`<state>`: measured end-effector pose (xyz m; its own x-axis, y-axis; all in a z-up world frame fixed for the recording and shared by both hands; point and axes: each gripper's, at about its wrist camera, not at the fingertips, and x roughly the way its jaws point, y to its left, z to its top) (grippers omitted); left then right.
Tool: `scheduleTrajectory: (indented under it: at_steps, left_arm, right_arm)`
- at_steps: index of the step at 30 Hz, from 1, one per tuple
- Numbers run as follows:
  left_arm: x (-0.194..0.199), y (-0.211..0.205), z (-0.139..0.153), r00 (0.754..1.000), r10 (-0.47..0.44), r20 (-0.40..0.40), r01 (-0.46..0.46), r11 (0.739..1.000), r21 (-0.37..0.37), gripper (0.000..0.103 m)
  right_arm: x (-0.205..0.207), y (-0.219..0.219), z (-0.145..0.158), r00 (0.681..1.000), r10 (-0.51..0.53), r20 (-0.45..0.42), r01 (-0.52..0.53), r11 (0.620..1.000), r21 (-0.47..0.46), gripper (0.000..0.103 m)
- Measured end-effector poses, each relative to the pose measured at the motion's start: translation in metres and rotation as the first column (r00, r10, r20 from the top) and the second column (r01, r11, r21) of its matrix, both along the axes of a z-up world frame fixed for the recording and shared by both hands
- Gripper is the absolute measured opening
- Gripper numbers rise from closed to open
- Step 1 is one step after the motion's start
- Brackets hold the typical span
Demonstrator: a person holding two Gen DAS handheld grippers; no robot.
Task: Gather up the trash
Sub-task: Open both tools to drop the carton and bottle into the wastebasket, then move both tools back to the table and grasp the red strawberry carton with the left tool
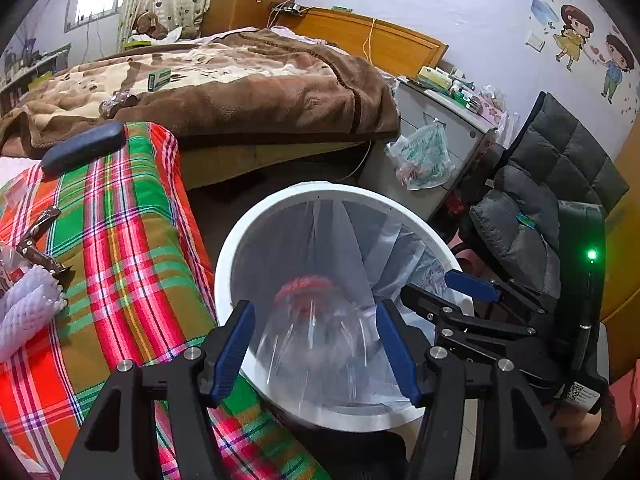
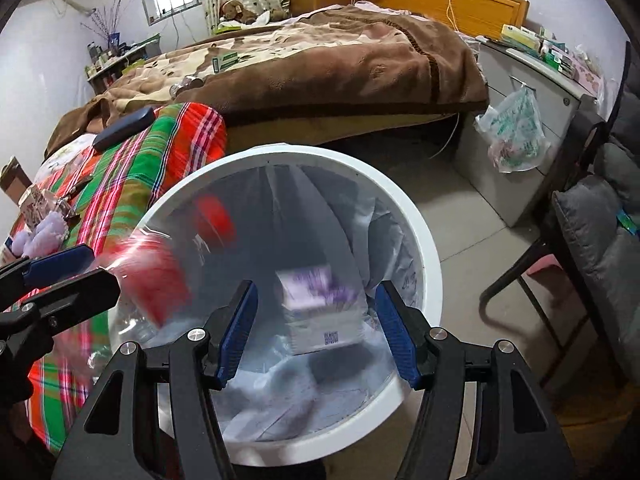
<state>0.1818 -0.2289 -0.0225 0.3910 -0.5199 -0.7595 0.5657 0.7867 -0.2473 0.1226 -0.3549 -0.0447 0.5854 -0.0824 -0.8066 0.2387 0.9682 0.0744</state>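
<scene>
A white bin [image 1: 240, 240] [image 2: 424, 240] with a clear liner [image 1: 400, 248] stands on the floor under both grippers. Between the pads of my left gripper [image 1: 315, 306] is a clear bottle [image 1: 320, 344] with a red label, seen base-first and smeared by motion. In the right wrist view the bottle [image 2: 148, 280] blurs just past the left gripper [image 2: 92, 268], over the bin's left rim. My right gripper [image 2: 317, 286] [image 1: 430, 284] is open over the bin. A white and purple box [image 2: 320, 312], also blurred, is inside the bin beyond its pads and untouched.
Left of the bin, a plaid cloth [image 1: 132, 240] carries a white foam net [image 1: 24, 312], wrappers [image 1: 36, 240] and a dark case [image 1: 84, 146]. Behind is a bed with a brown blanket [image 1: 240, 92]. A bag [image 1: 424, 156] hangs on a grey cabinet. A padded chair [image 1: 540, 200] stands right.
</scene>
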Motion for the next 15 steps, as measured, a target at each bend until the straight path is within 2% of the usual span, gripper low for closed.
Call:
scheduleTrajectory:
  at_steps: [8,15]
  left_arm:
    - [-0.007,0.019,0.014,0.999,0.029,0.042,-0.028,0.999,-0.023,0.063]
    - [-0.022,0.054,0.028,0.992,0.098,0.083,-0.095,0.995,-0.033,0.063]
  right_arm:
    - [-0.008,-0.002,0.009,0.999,-0.035,0.039,0.034,0.999,0.02,0.063]
    - [-0.014,0.014,0.022,0.996,-0.01,0.093,0.007,1.0,0.029,0.063]
